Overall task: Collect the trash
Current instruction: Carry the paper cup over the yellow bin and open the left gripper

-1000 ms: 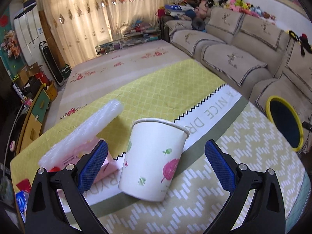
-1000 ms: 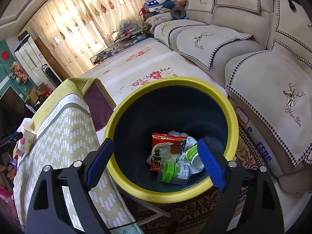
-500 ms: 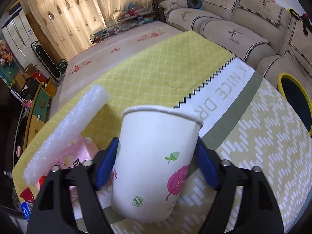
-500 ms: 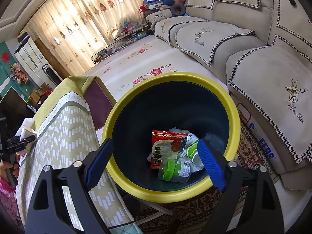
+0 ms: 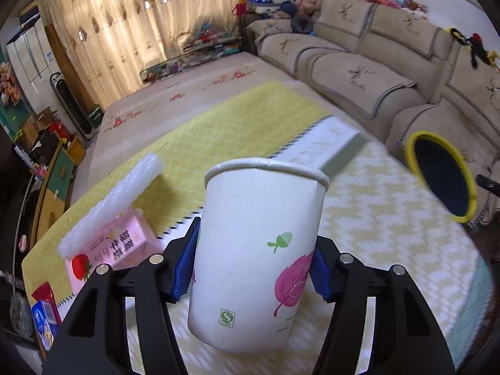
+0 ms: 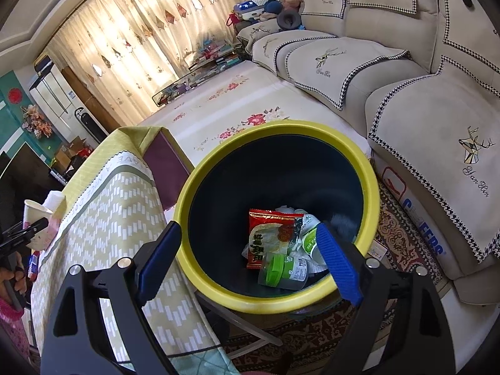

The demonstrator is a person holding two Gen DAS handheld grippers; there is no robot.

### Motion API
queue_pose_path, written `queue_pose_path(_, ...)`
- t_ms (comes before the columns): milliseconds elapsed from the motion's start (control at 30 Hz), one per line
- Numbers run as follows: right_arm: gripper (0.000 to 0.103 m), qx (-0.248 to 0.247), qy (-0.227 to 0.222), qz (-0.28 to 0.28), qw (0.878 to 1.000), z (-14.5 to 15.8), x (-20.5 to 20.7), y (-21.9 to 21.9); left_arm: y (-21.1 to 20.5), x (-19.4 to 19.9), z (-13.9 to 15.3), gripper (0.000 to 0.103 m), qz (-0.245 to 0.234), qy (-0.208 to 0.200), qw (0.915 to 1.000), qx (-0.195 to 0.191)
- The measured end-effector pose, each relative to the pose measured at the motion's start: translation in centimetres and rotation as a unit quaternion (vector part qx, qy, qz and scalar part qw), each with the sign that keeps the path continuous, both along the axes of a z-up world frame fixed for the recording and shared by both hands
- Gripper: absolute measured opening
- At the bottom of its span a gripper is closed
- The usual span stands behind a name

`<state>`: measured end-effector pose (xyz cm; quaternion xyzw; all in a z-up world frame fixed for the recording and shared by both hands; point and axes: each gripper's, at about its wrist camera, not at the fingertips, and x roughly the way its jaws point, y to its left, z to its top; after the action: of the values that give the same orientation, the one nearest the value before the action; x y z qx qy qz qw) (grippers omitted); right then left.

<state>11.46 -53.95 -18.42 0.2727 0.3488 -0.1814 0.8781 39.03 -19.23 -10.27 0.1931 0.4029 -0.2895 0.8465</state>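
A white paper cup with a pink leaf print fills the middle of the left wrist view, just above the table. My left gripper has its blue pads against both sides of the cup, and its jaws are closing on it. The right wrist view shows the same cup small at the far left. My right gripper hangs open and empty over the yellow-rimmed bin. Inside the bin lie a red snack packet and a green-capped bottle. The bin stands off the table's right end.
A white foam roll lies across a pink carton left of the cup, with a blue box at the table's near-left corner. The yellow patterned tablecloth runs toward the bin. A beige sofa stands behind.
The left gripper's jaws went from wide apart to pressing on the cup, and the cup now sits higher and closer in the left view. The right gripper stayed over the bin.
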Motion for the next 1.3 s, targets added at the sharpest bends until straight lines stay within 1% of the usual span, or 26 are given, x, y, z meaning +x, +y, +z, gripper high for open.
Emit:
queue_pose_path(67, 0.083, -0.002, -0.005, -0.002, 1.0, 0.3, -0.6, 0.0, -0.9, -2.3, 1.5, 0.061, -0.012, -0.001, 0.9998, -0.017)
queue_pose_path(200, 0.083, -0.012, -0.012, -0.008, 1.0, 1.2, -2.0, -0.1, -3.0, -5.9, 3.7, 0.061, -0.039, 0.019, 0.9974, -0.057)
queue_pose_path(267, 0.083, -0.021, -0.013, -0.012, 1.0, 1.6, -2.8, -0.3, -5.1, -7.8, 4.6, 0.061, -0.063, 0.028, 0.9946, -0.078)
queue_pose_path(367, 0.083, -0.032, -0.011, -0.02, 0.999, 2.1, -4.1, -0.9, -8.2, -10.1, 5.1, 0.061, -0.094, 0.036, 0.9906, -0.093)
queue_pose_path(433, 0.083, -0.039, -0.009, -0.028, 0.999, 2.3, -5.1, -1.4, -11.2, -11.5, 5.0, 0.061, -0.121, 0.045, 0.9871, -0.095)
queue_pose_path(533, 0.083, -0.047, -0.006, -0.039, 0.998, 2.5, -6.7, -2.2, -15.3, -13.3, 4.3, 0.061, -0.149, 0.058, 0.983, -0.091)
queue_pose_path(700, 0.084, -0.052, -0.005, -0.058, 0.997, 2.6, -8.7, -3.5, -23.0, -15.7, 1.9, 0.062, -0.189, 0.082, 0.9762, -0.068)
queue_pose_path(800, 0.084, -0.05, -0.007, -0.07, 0.996, 2.5, -9.9, -4.4, -26.7, -15.8, 0.5, 0.062, -0.2, 0.086, 0.9744, -0.057)
queue_pose_path(933, 0.085, -0.043, -0.007, -0.085, 0.995, 1.9, -11.4, -5.6, -31.5, -15.6, -1.6, 0.062, -0.199, 0.1, 0.9739, -0.046)
queue_pose_path(967, 0.085, -0.04, -0.007, -0.087, 0.995, 1.7, -11.6, -5.8, -32.3, -15.6, -2.0, 0.064, -0.199, 0.099, 0.9742, -0.042)
queue_pose_path(1033, 0.086, -0.034, -0.004, -0.092, 0.995, 1.2, -12.1, -6.3, -33.8, -15.4, -2.7, 0.072, -0.199, 0.091, 0.9752, -0.033)
queue_pose_path(1067, 0.086, -0.03, -0.003, -0.094, 0.995, 1.0, -12.1, -6.5, -34.5, -15.3, -2.9, 0.079, -0.197, 0.087, 0.9761, -0.032)
queue_pose_path(1100, 0.086, -0.027, -0.003, -0.096, 0.995, 0.8, -12.2, -6.7, -35.0, -15.0, -3.0, 0.083, -0.193, 0.088, 0.9767, -0.034)
queue_pose_path(1233, 0.086, -0.016, -0.004, -0.096, 0.995, 0.4, -12.4, -7.1, -35.1, -14.3, -2.8, 0.083, -0.179, 0.085, 0.9791, -0.045)
queue_pose_path(1300, 0.086, -0.017, -0.005, -0.094, 0.995, 0.4, -12.3, -6.8, -33.8, -14.2, -2.0, 0.084, -0.171, 0.08, 0.9805, -0.054)
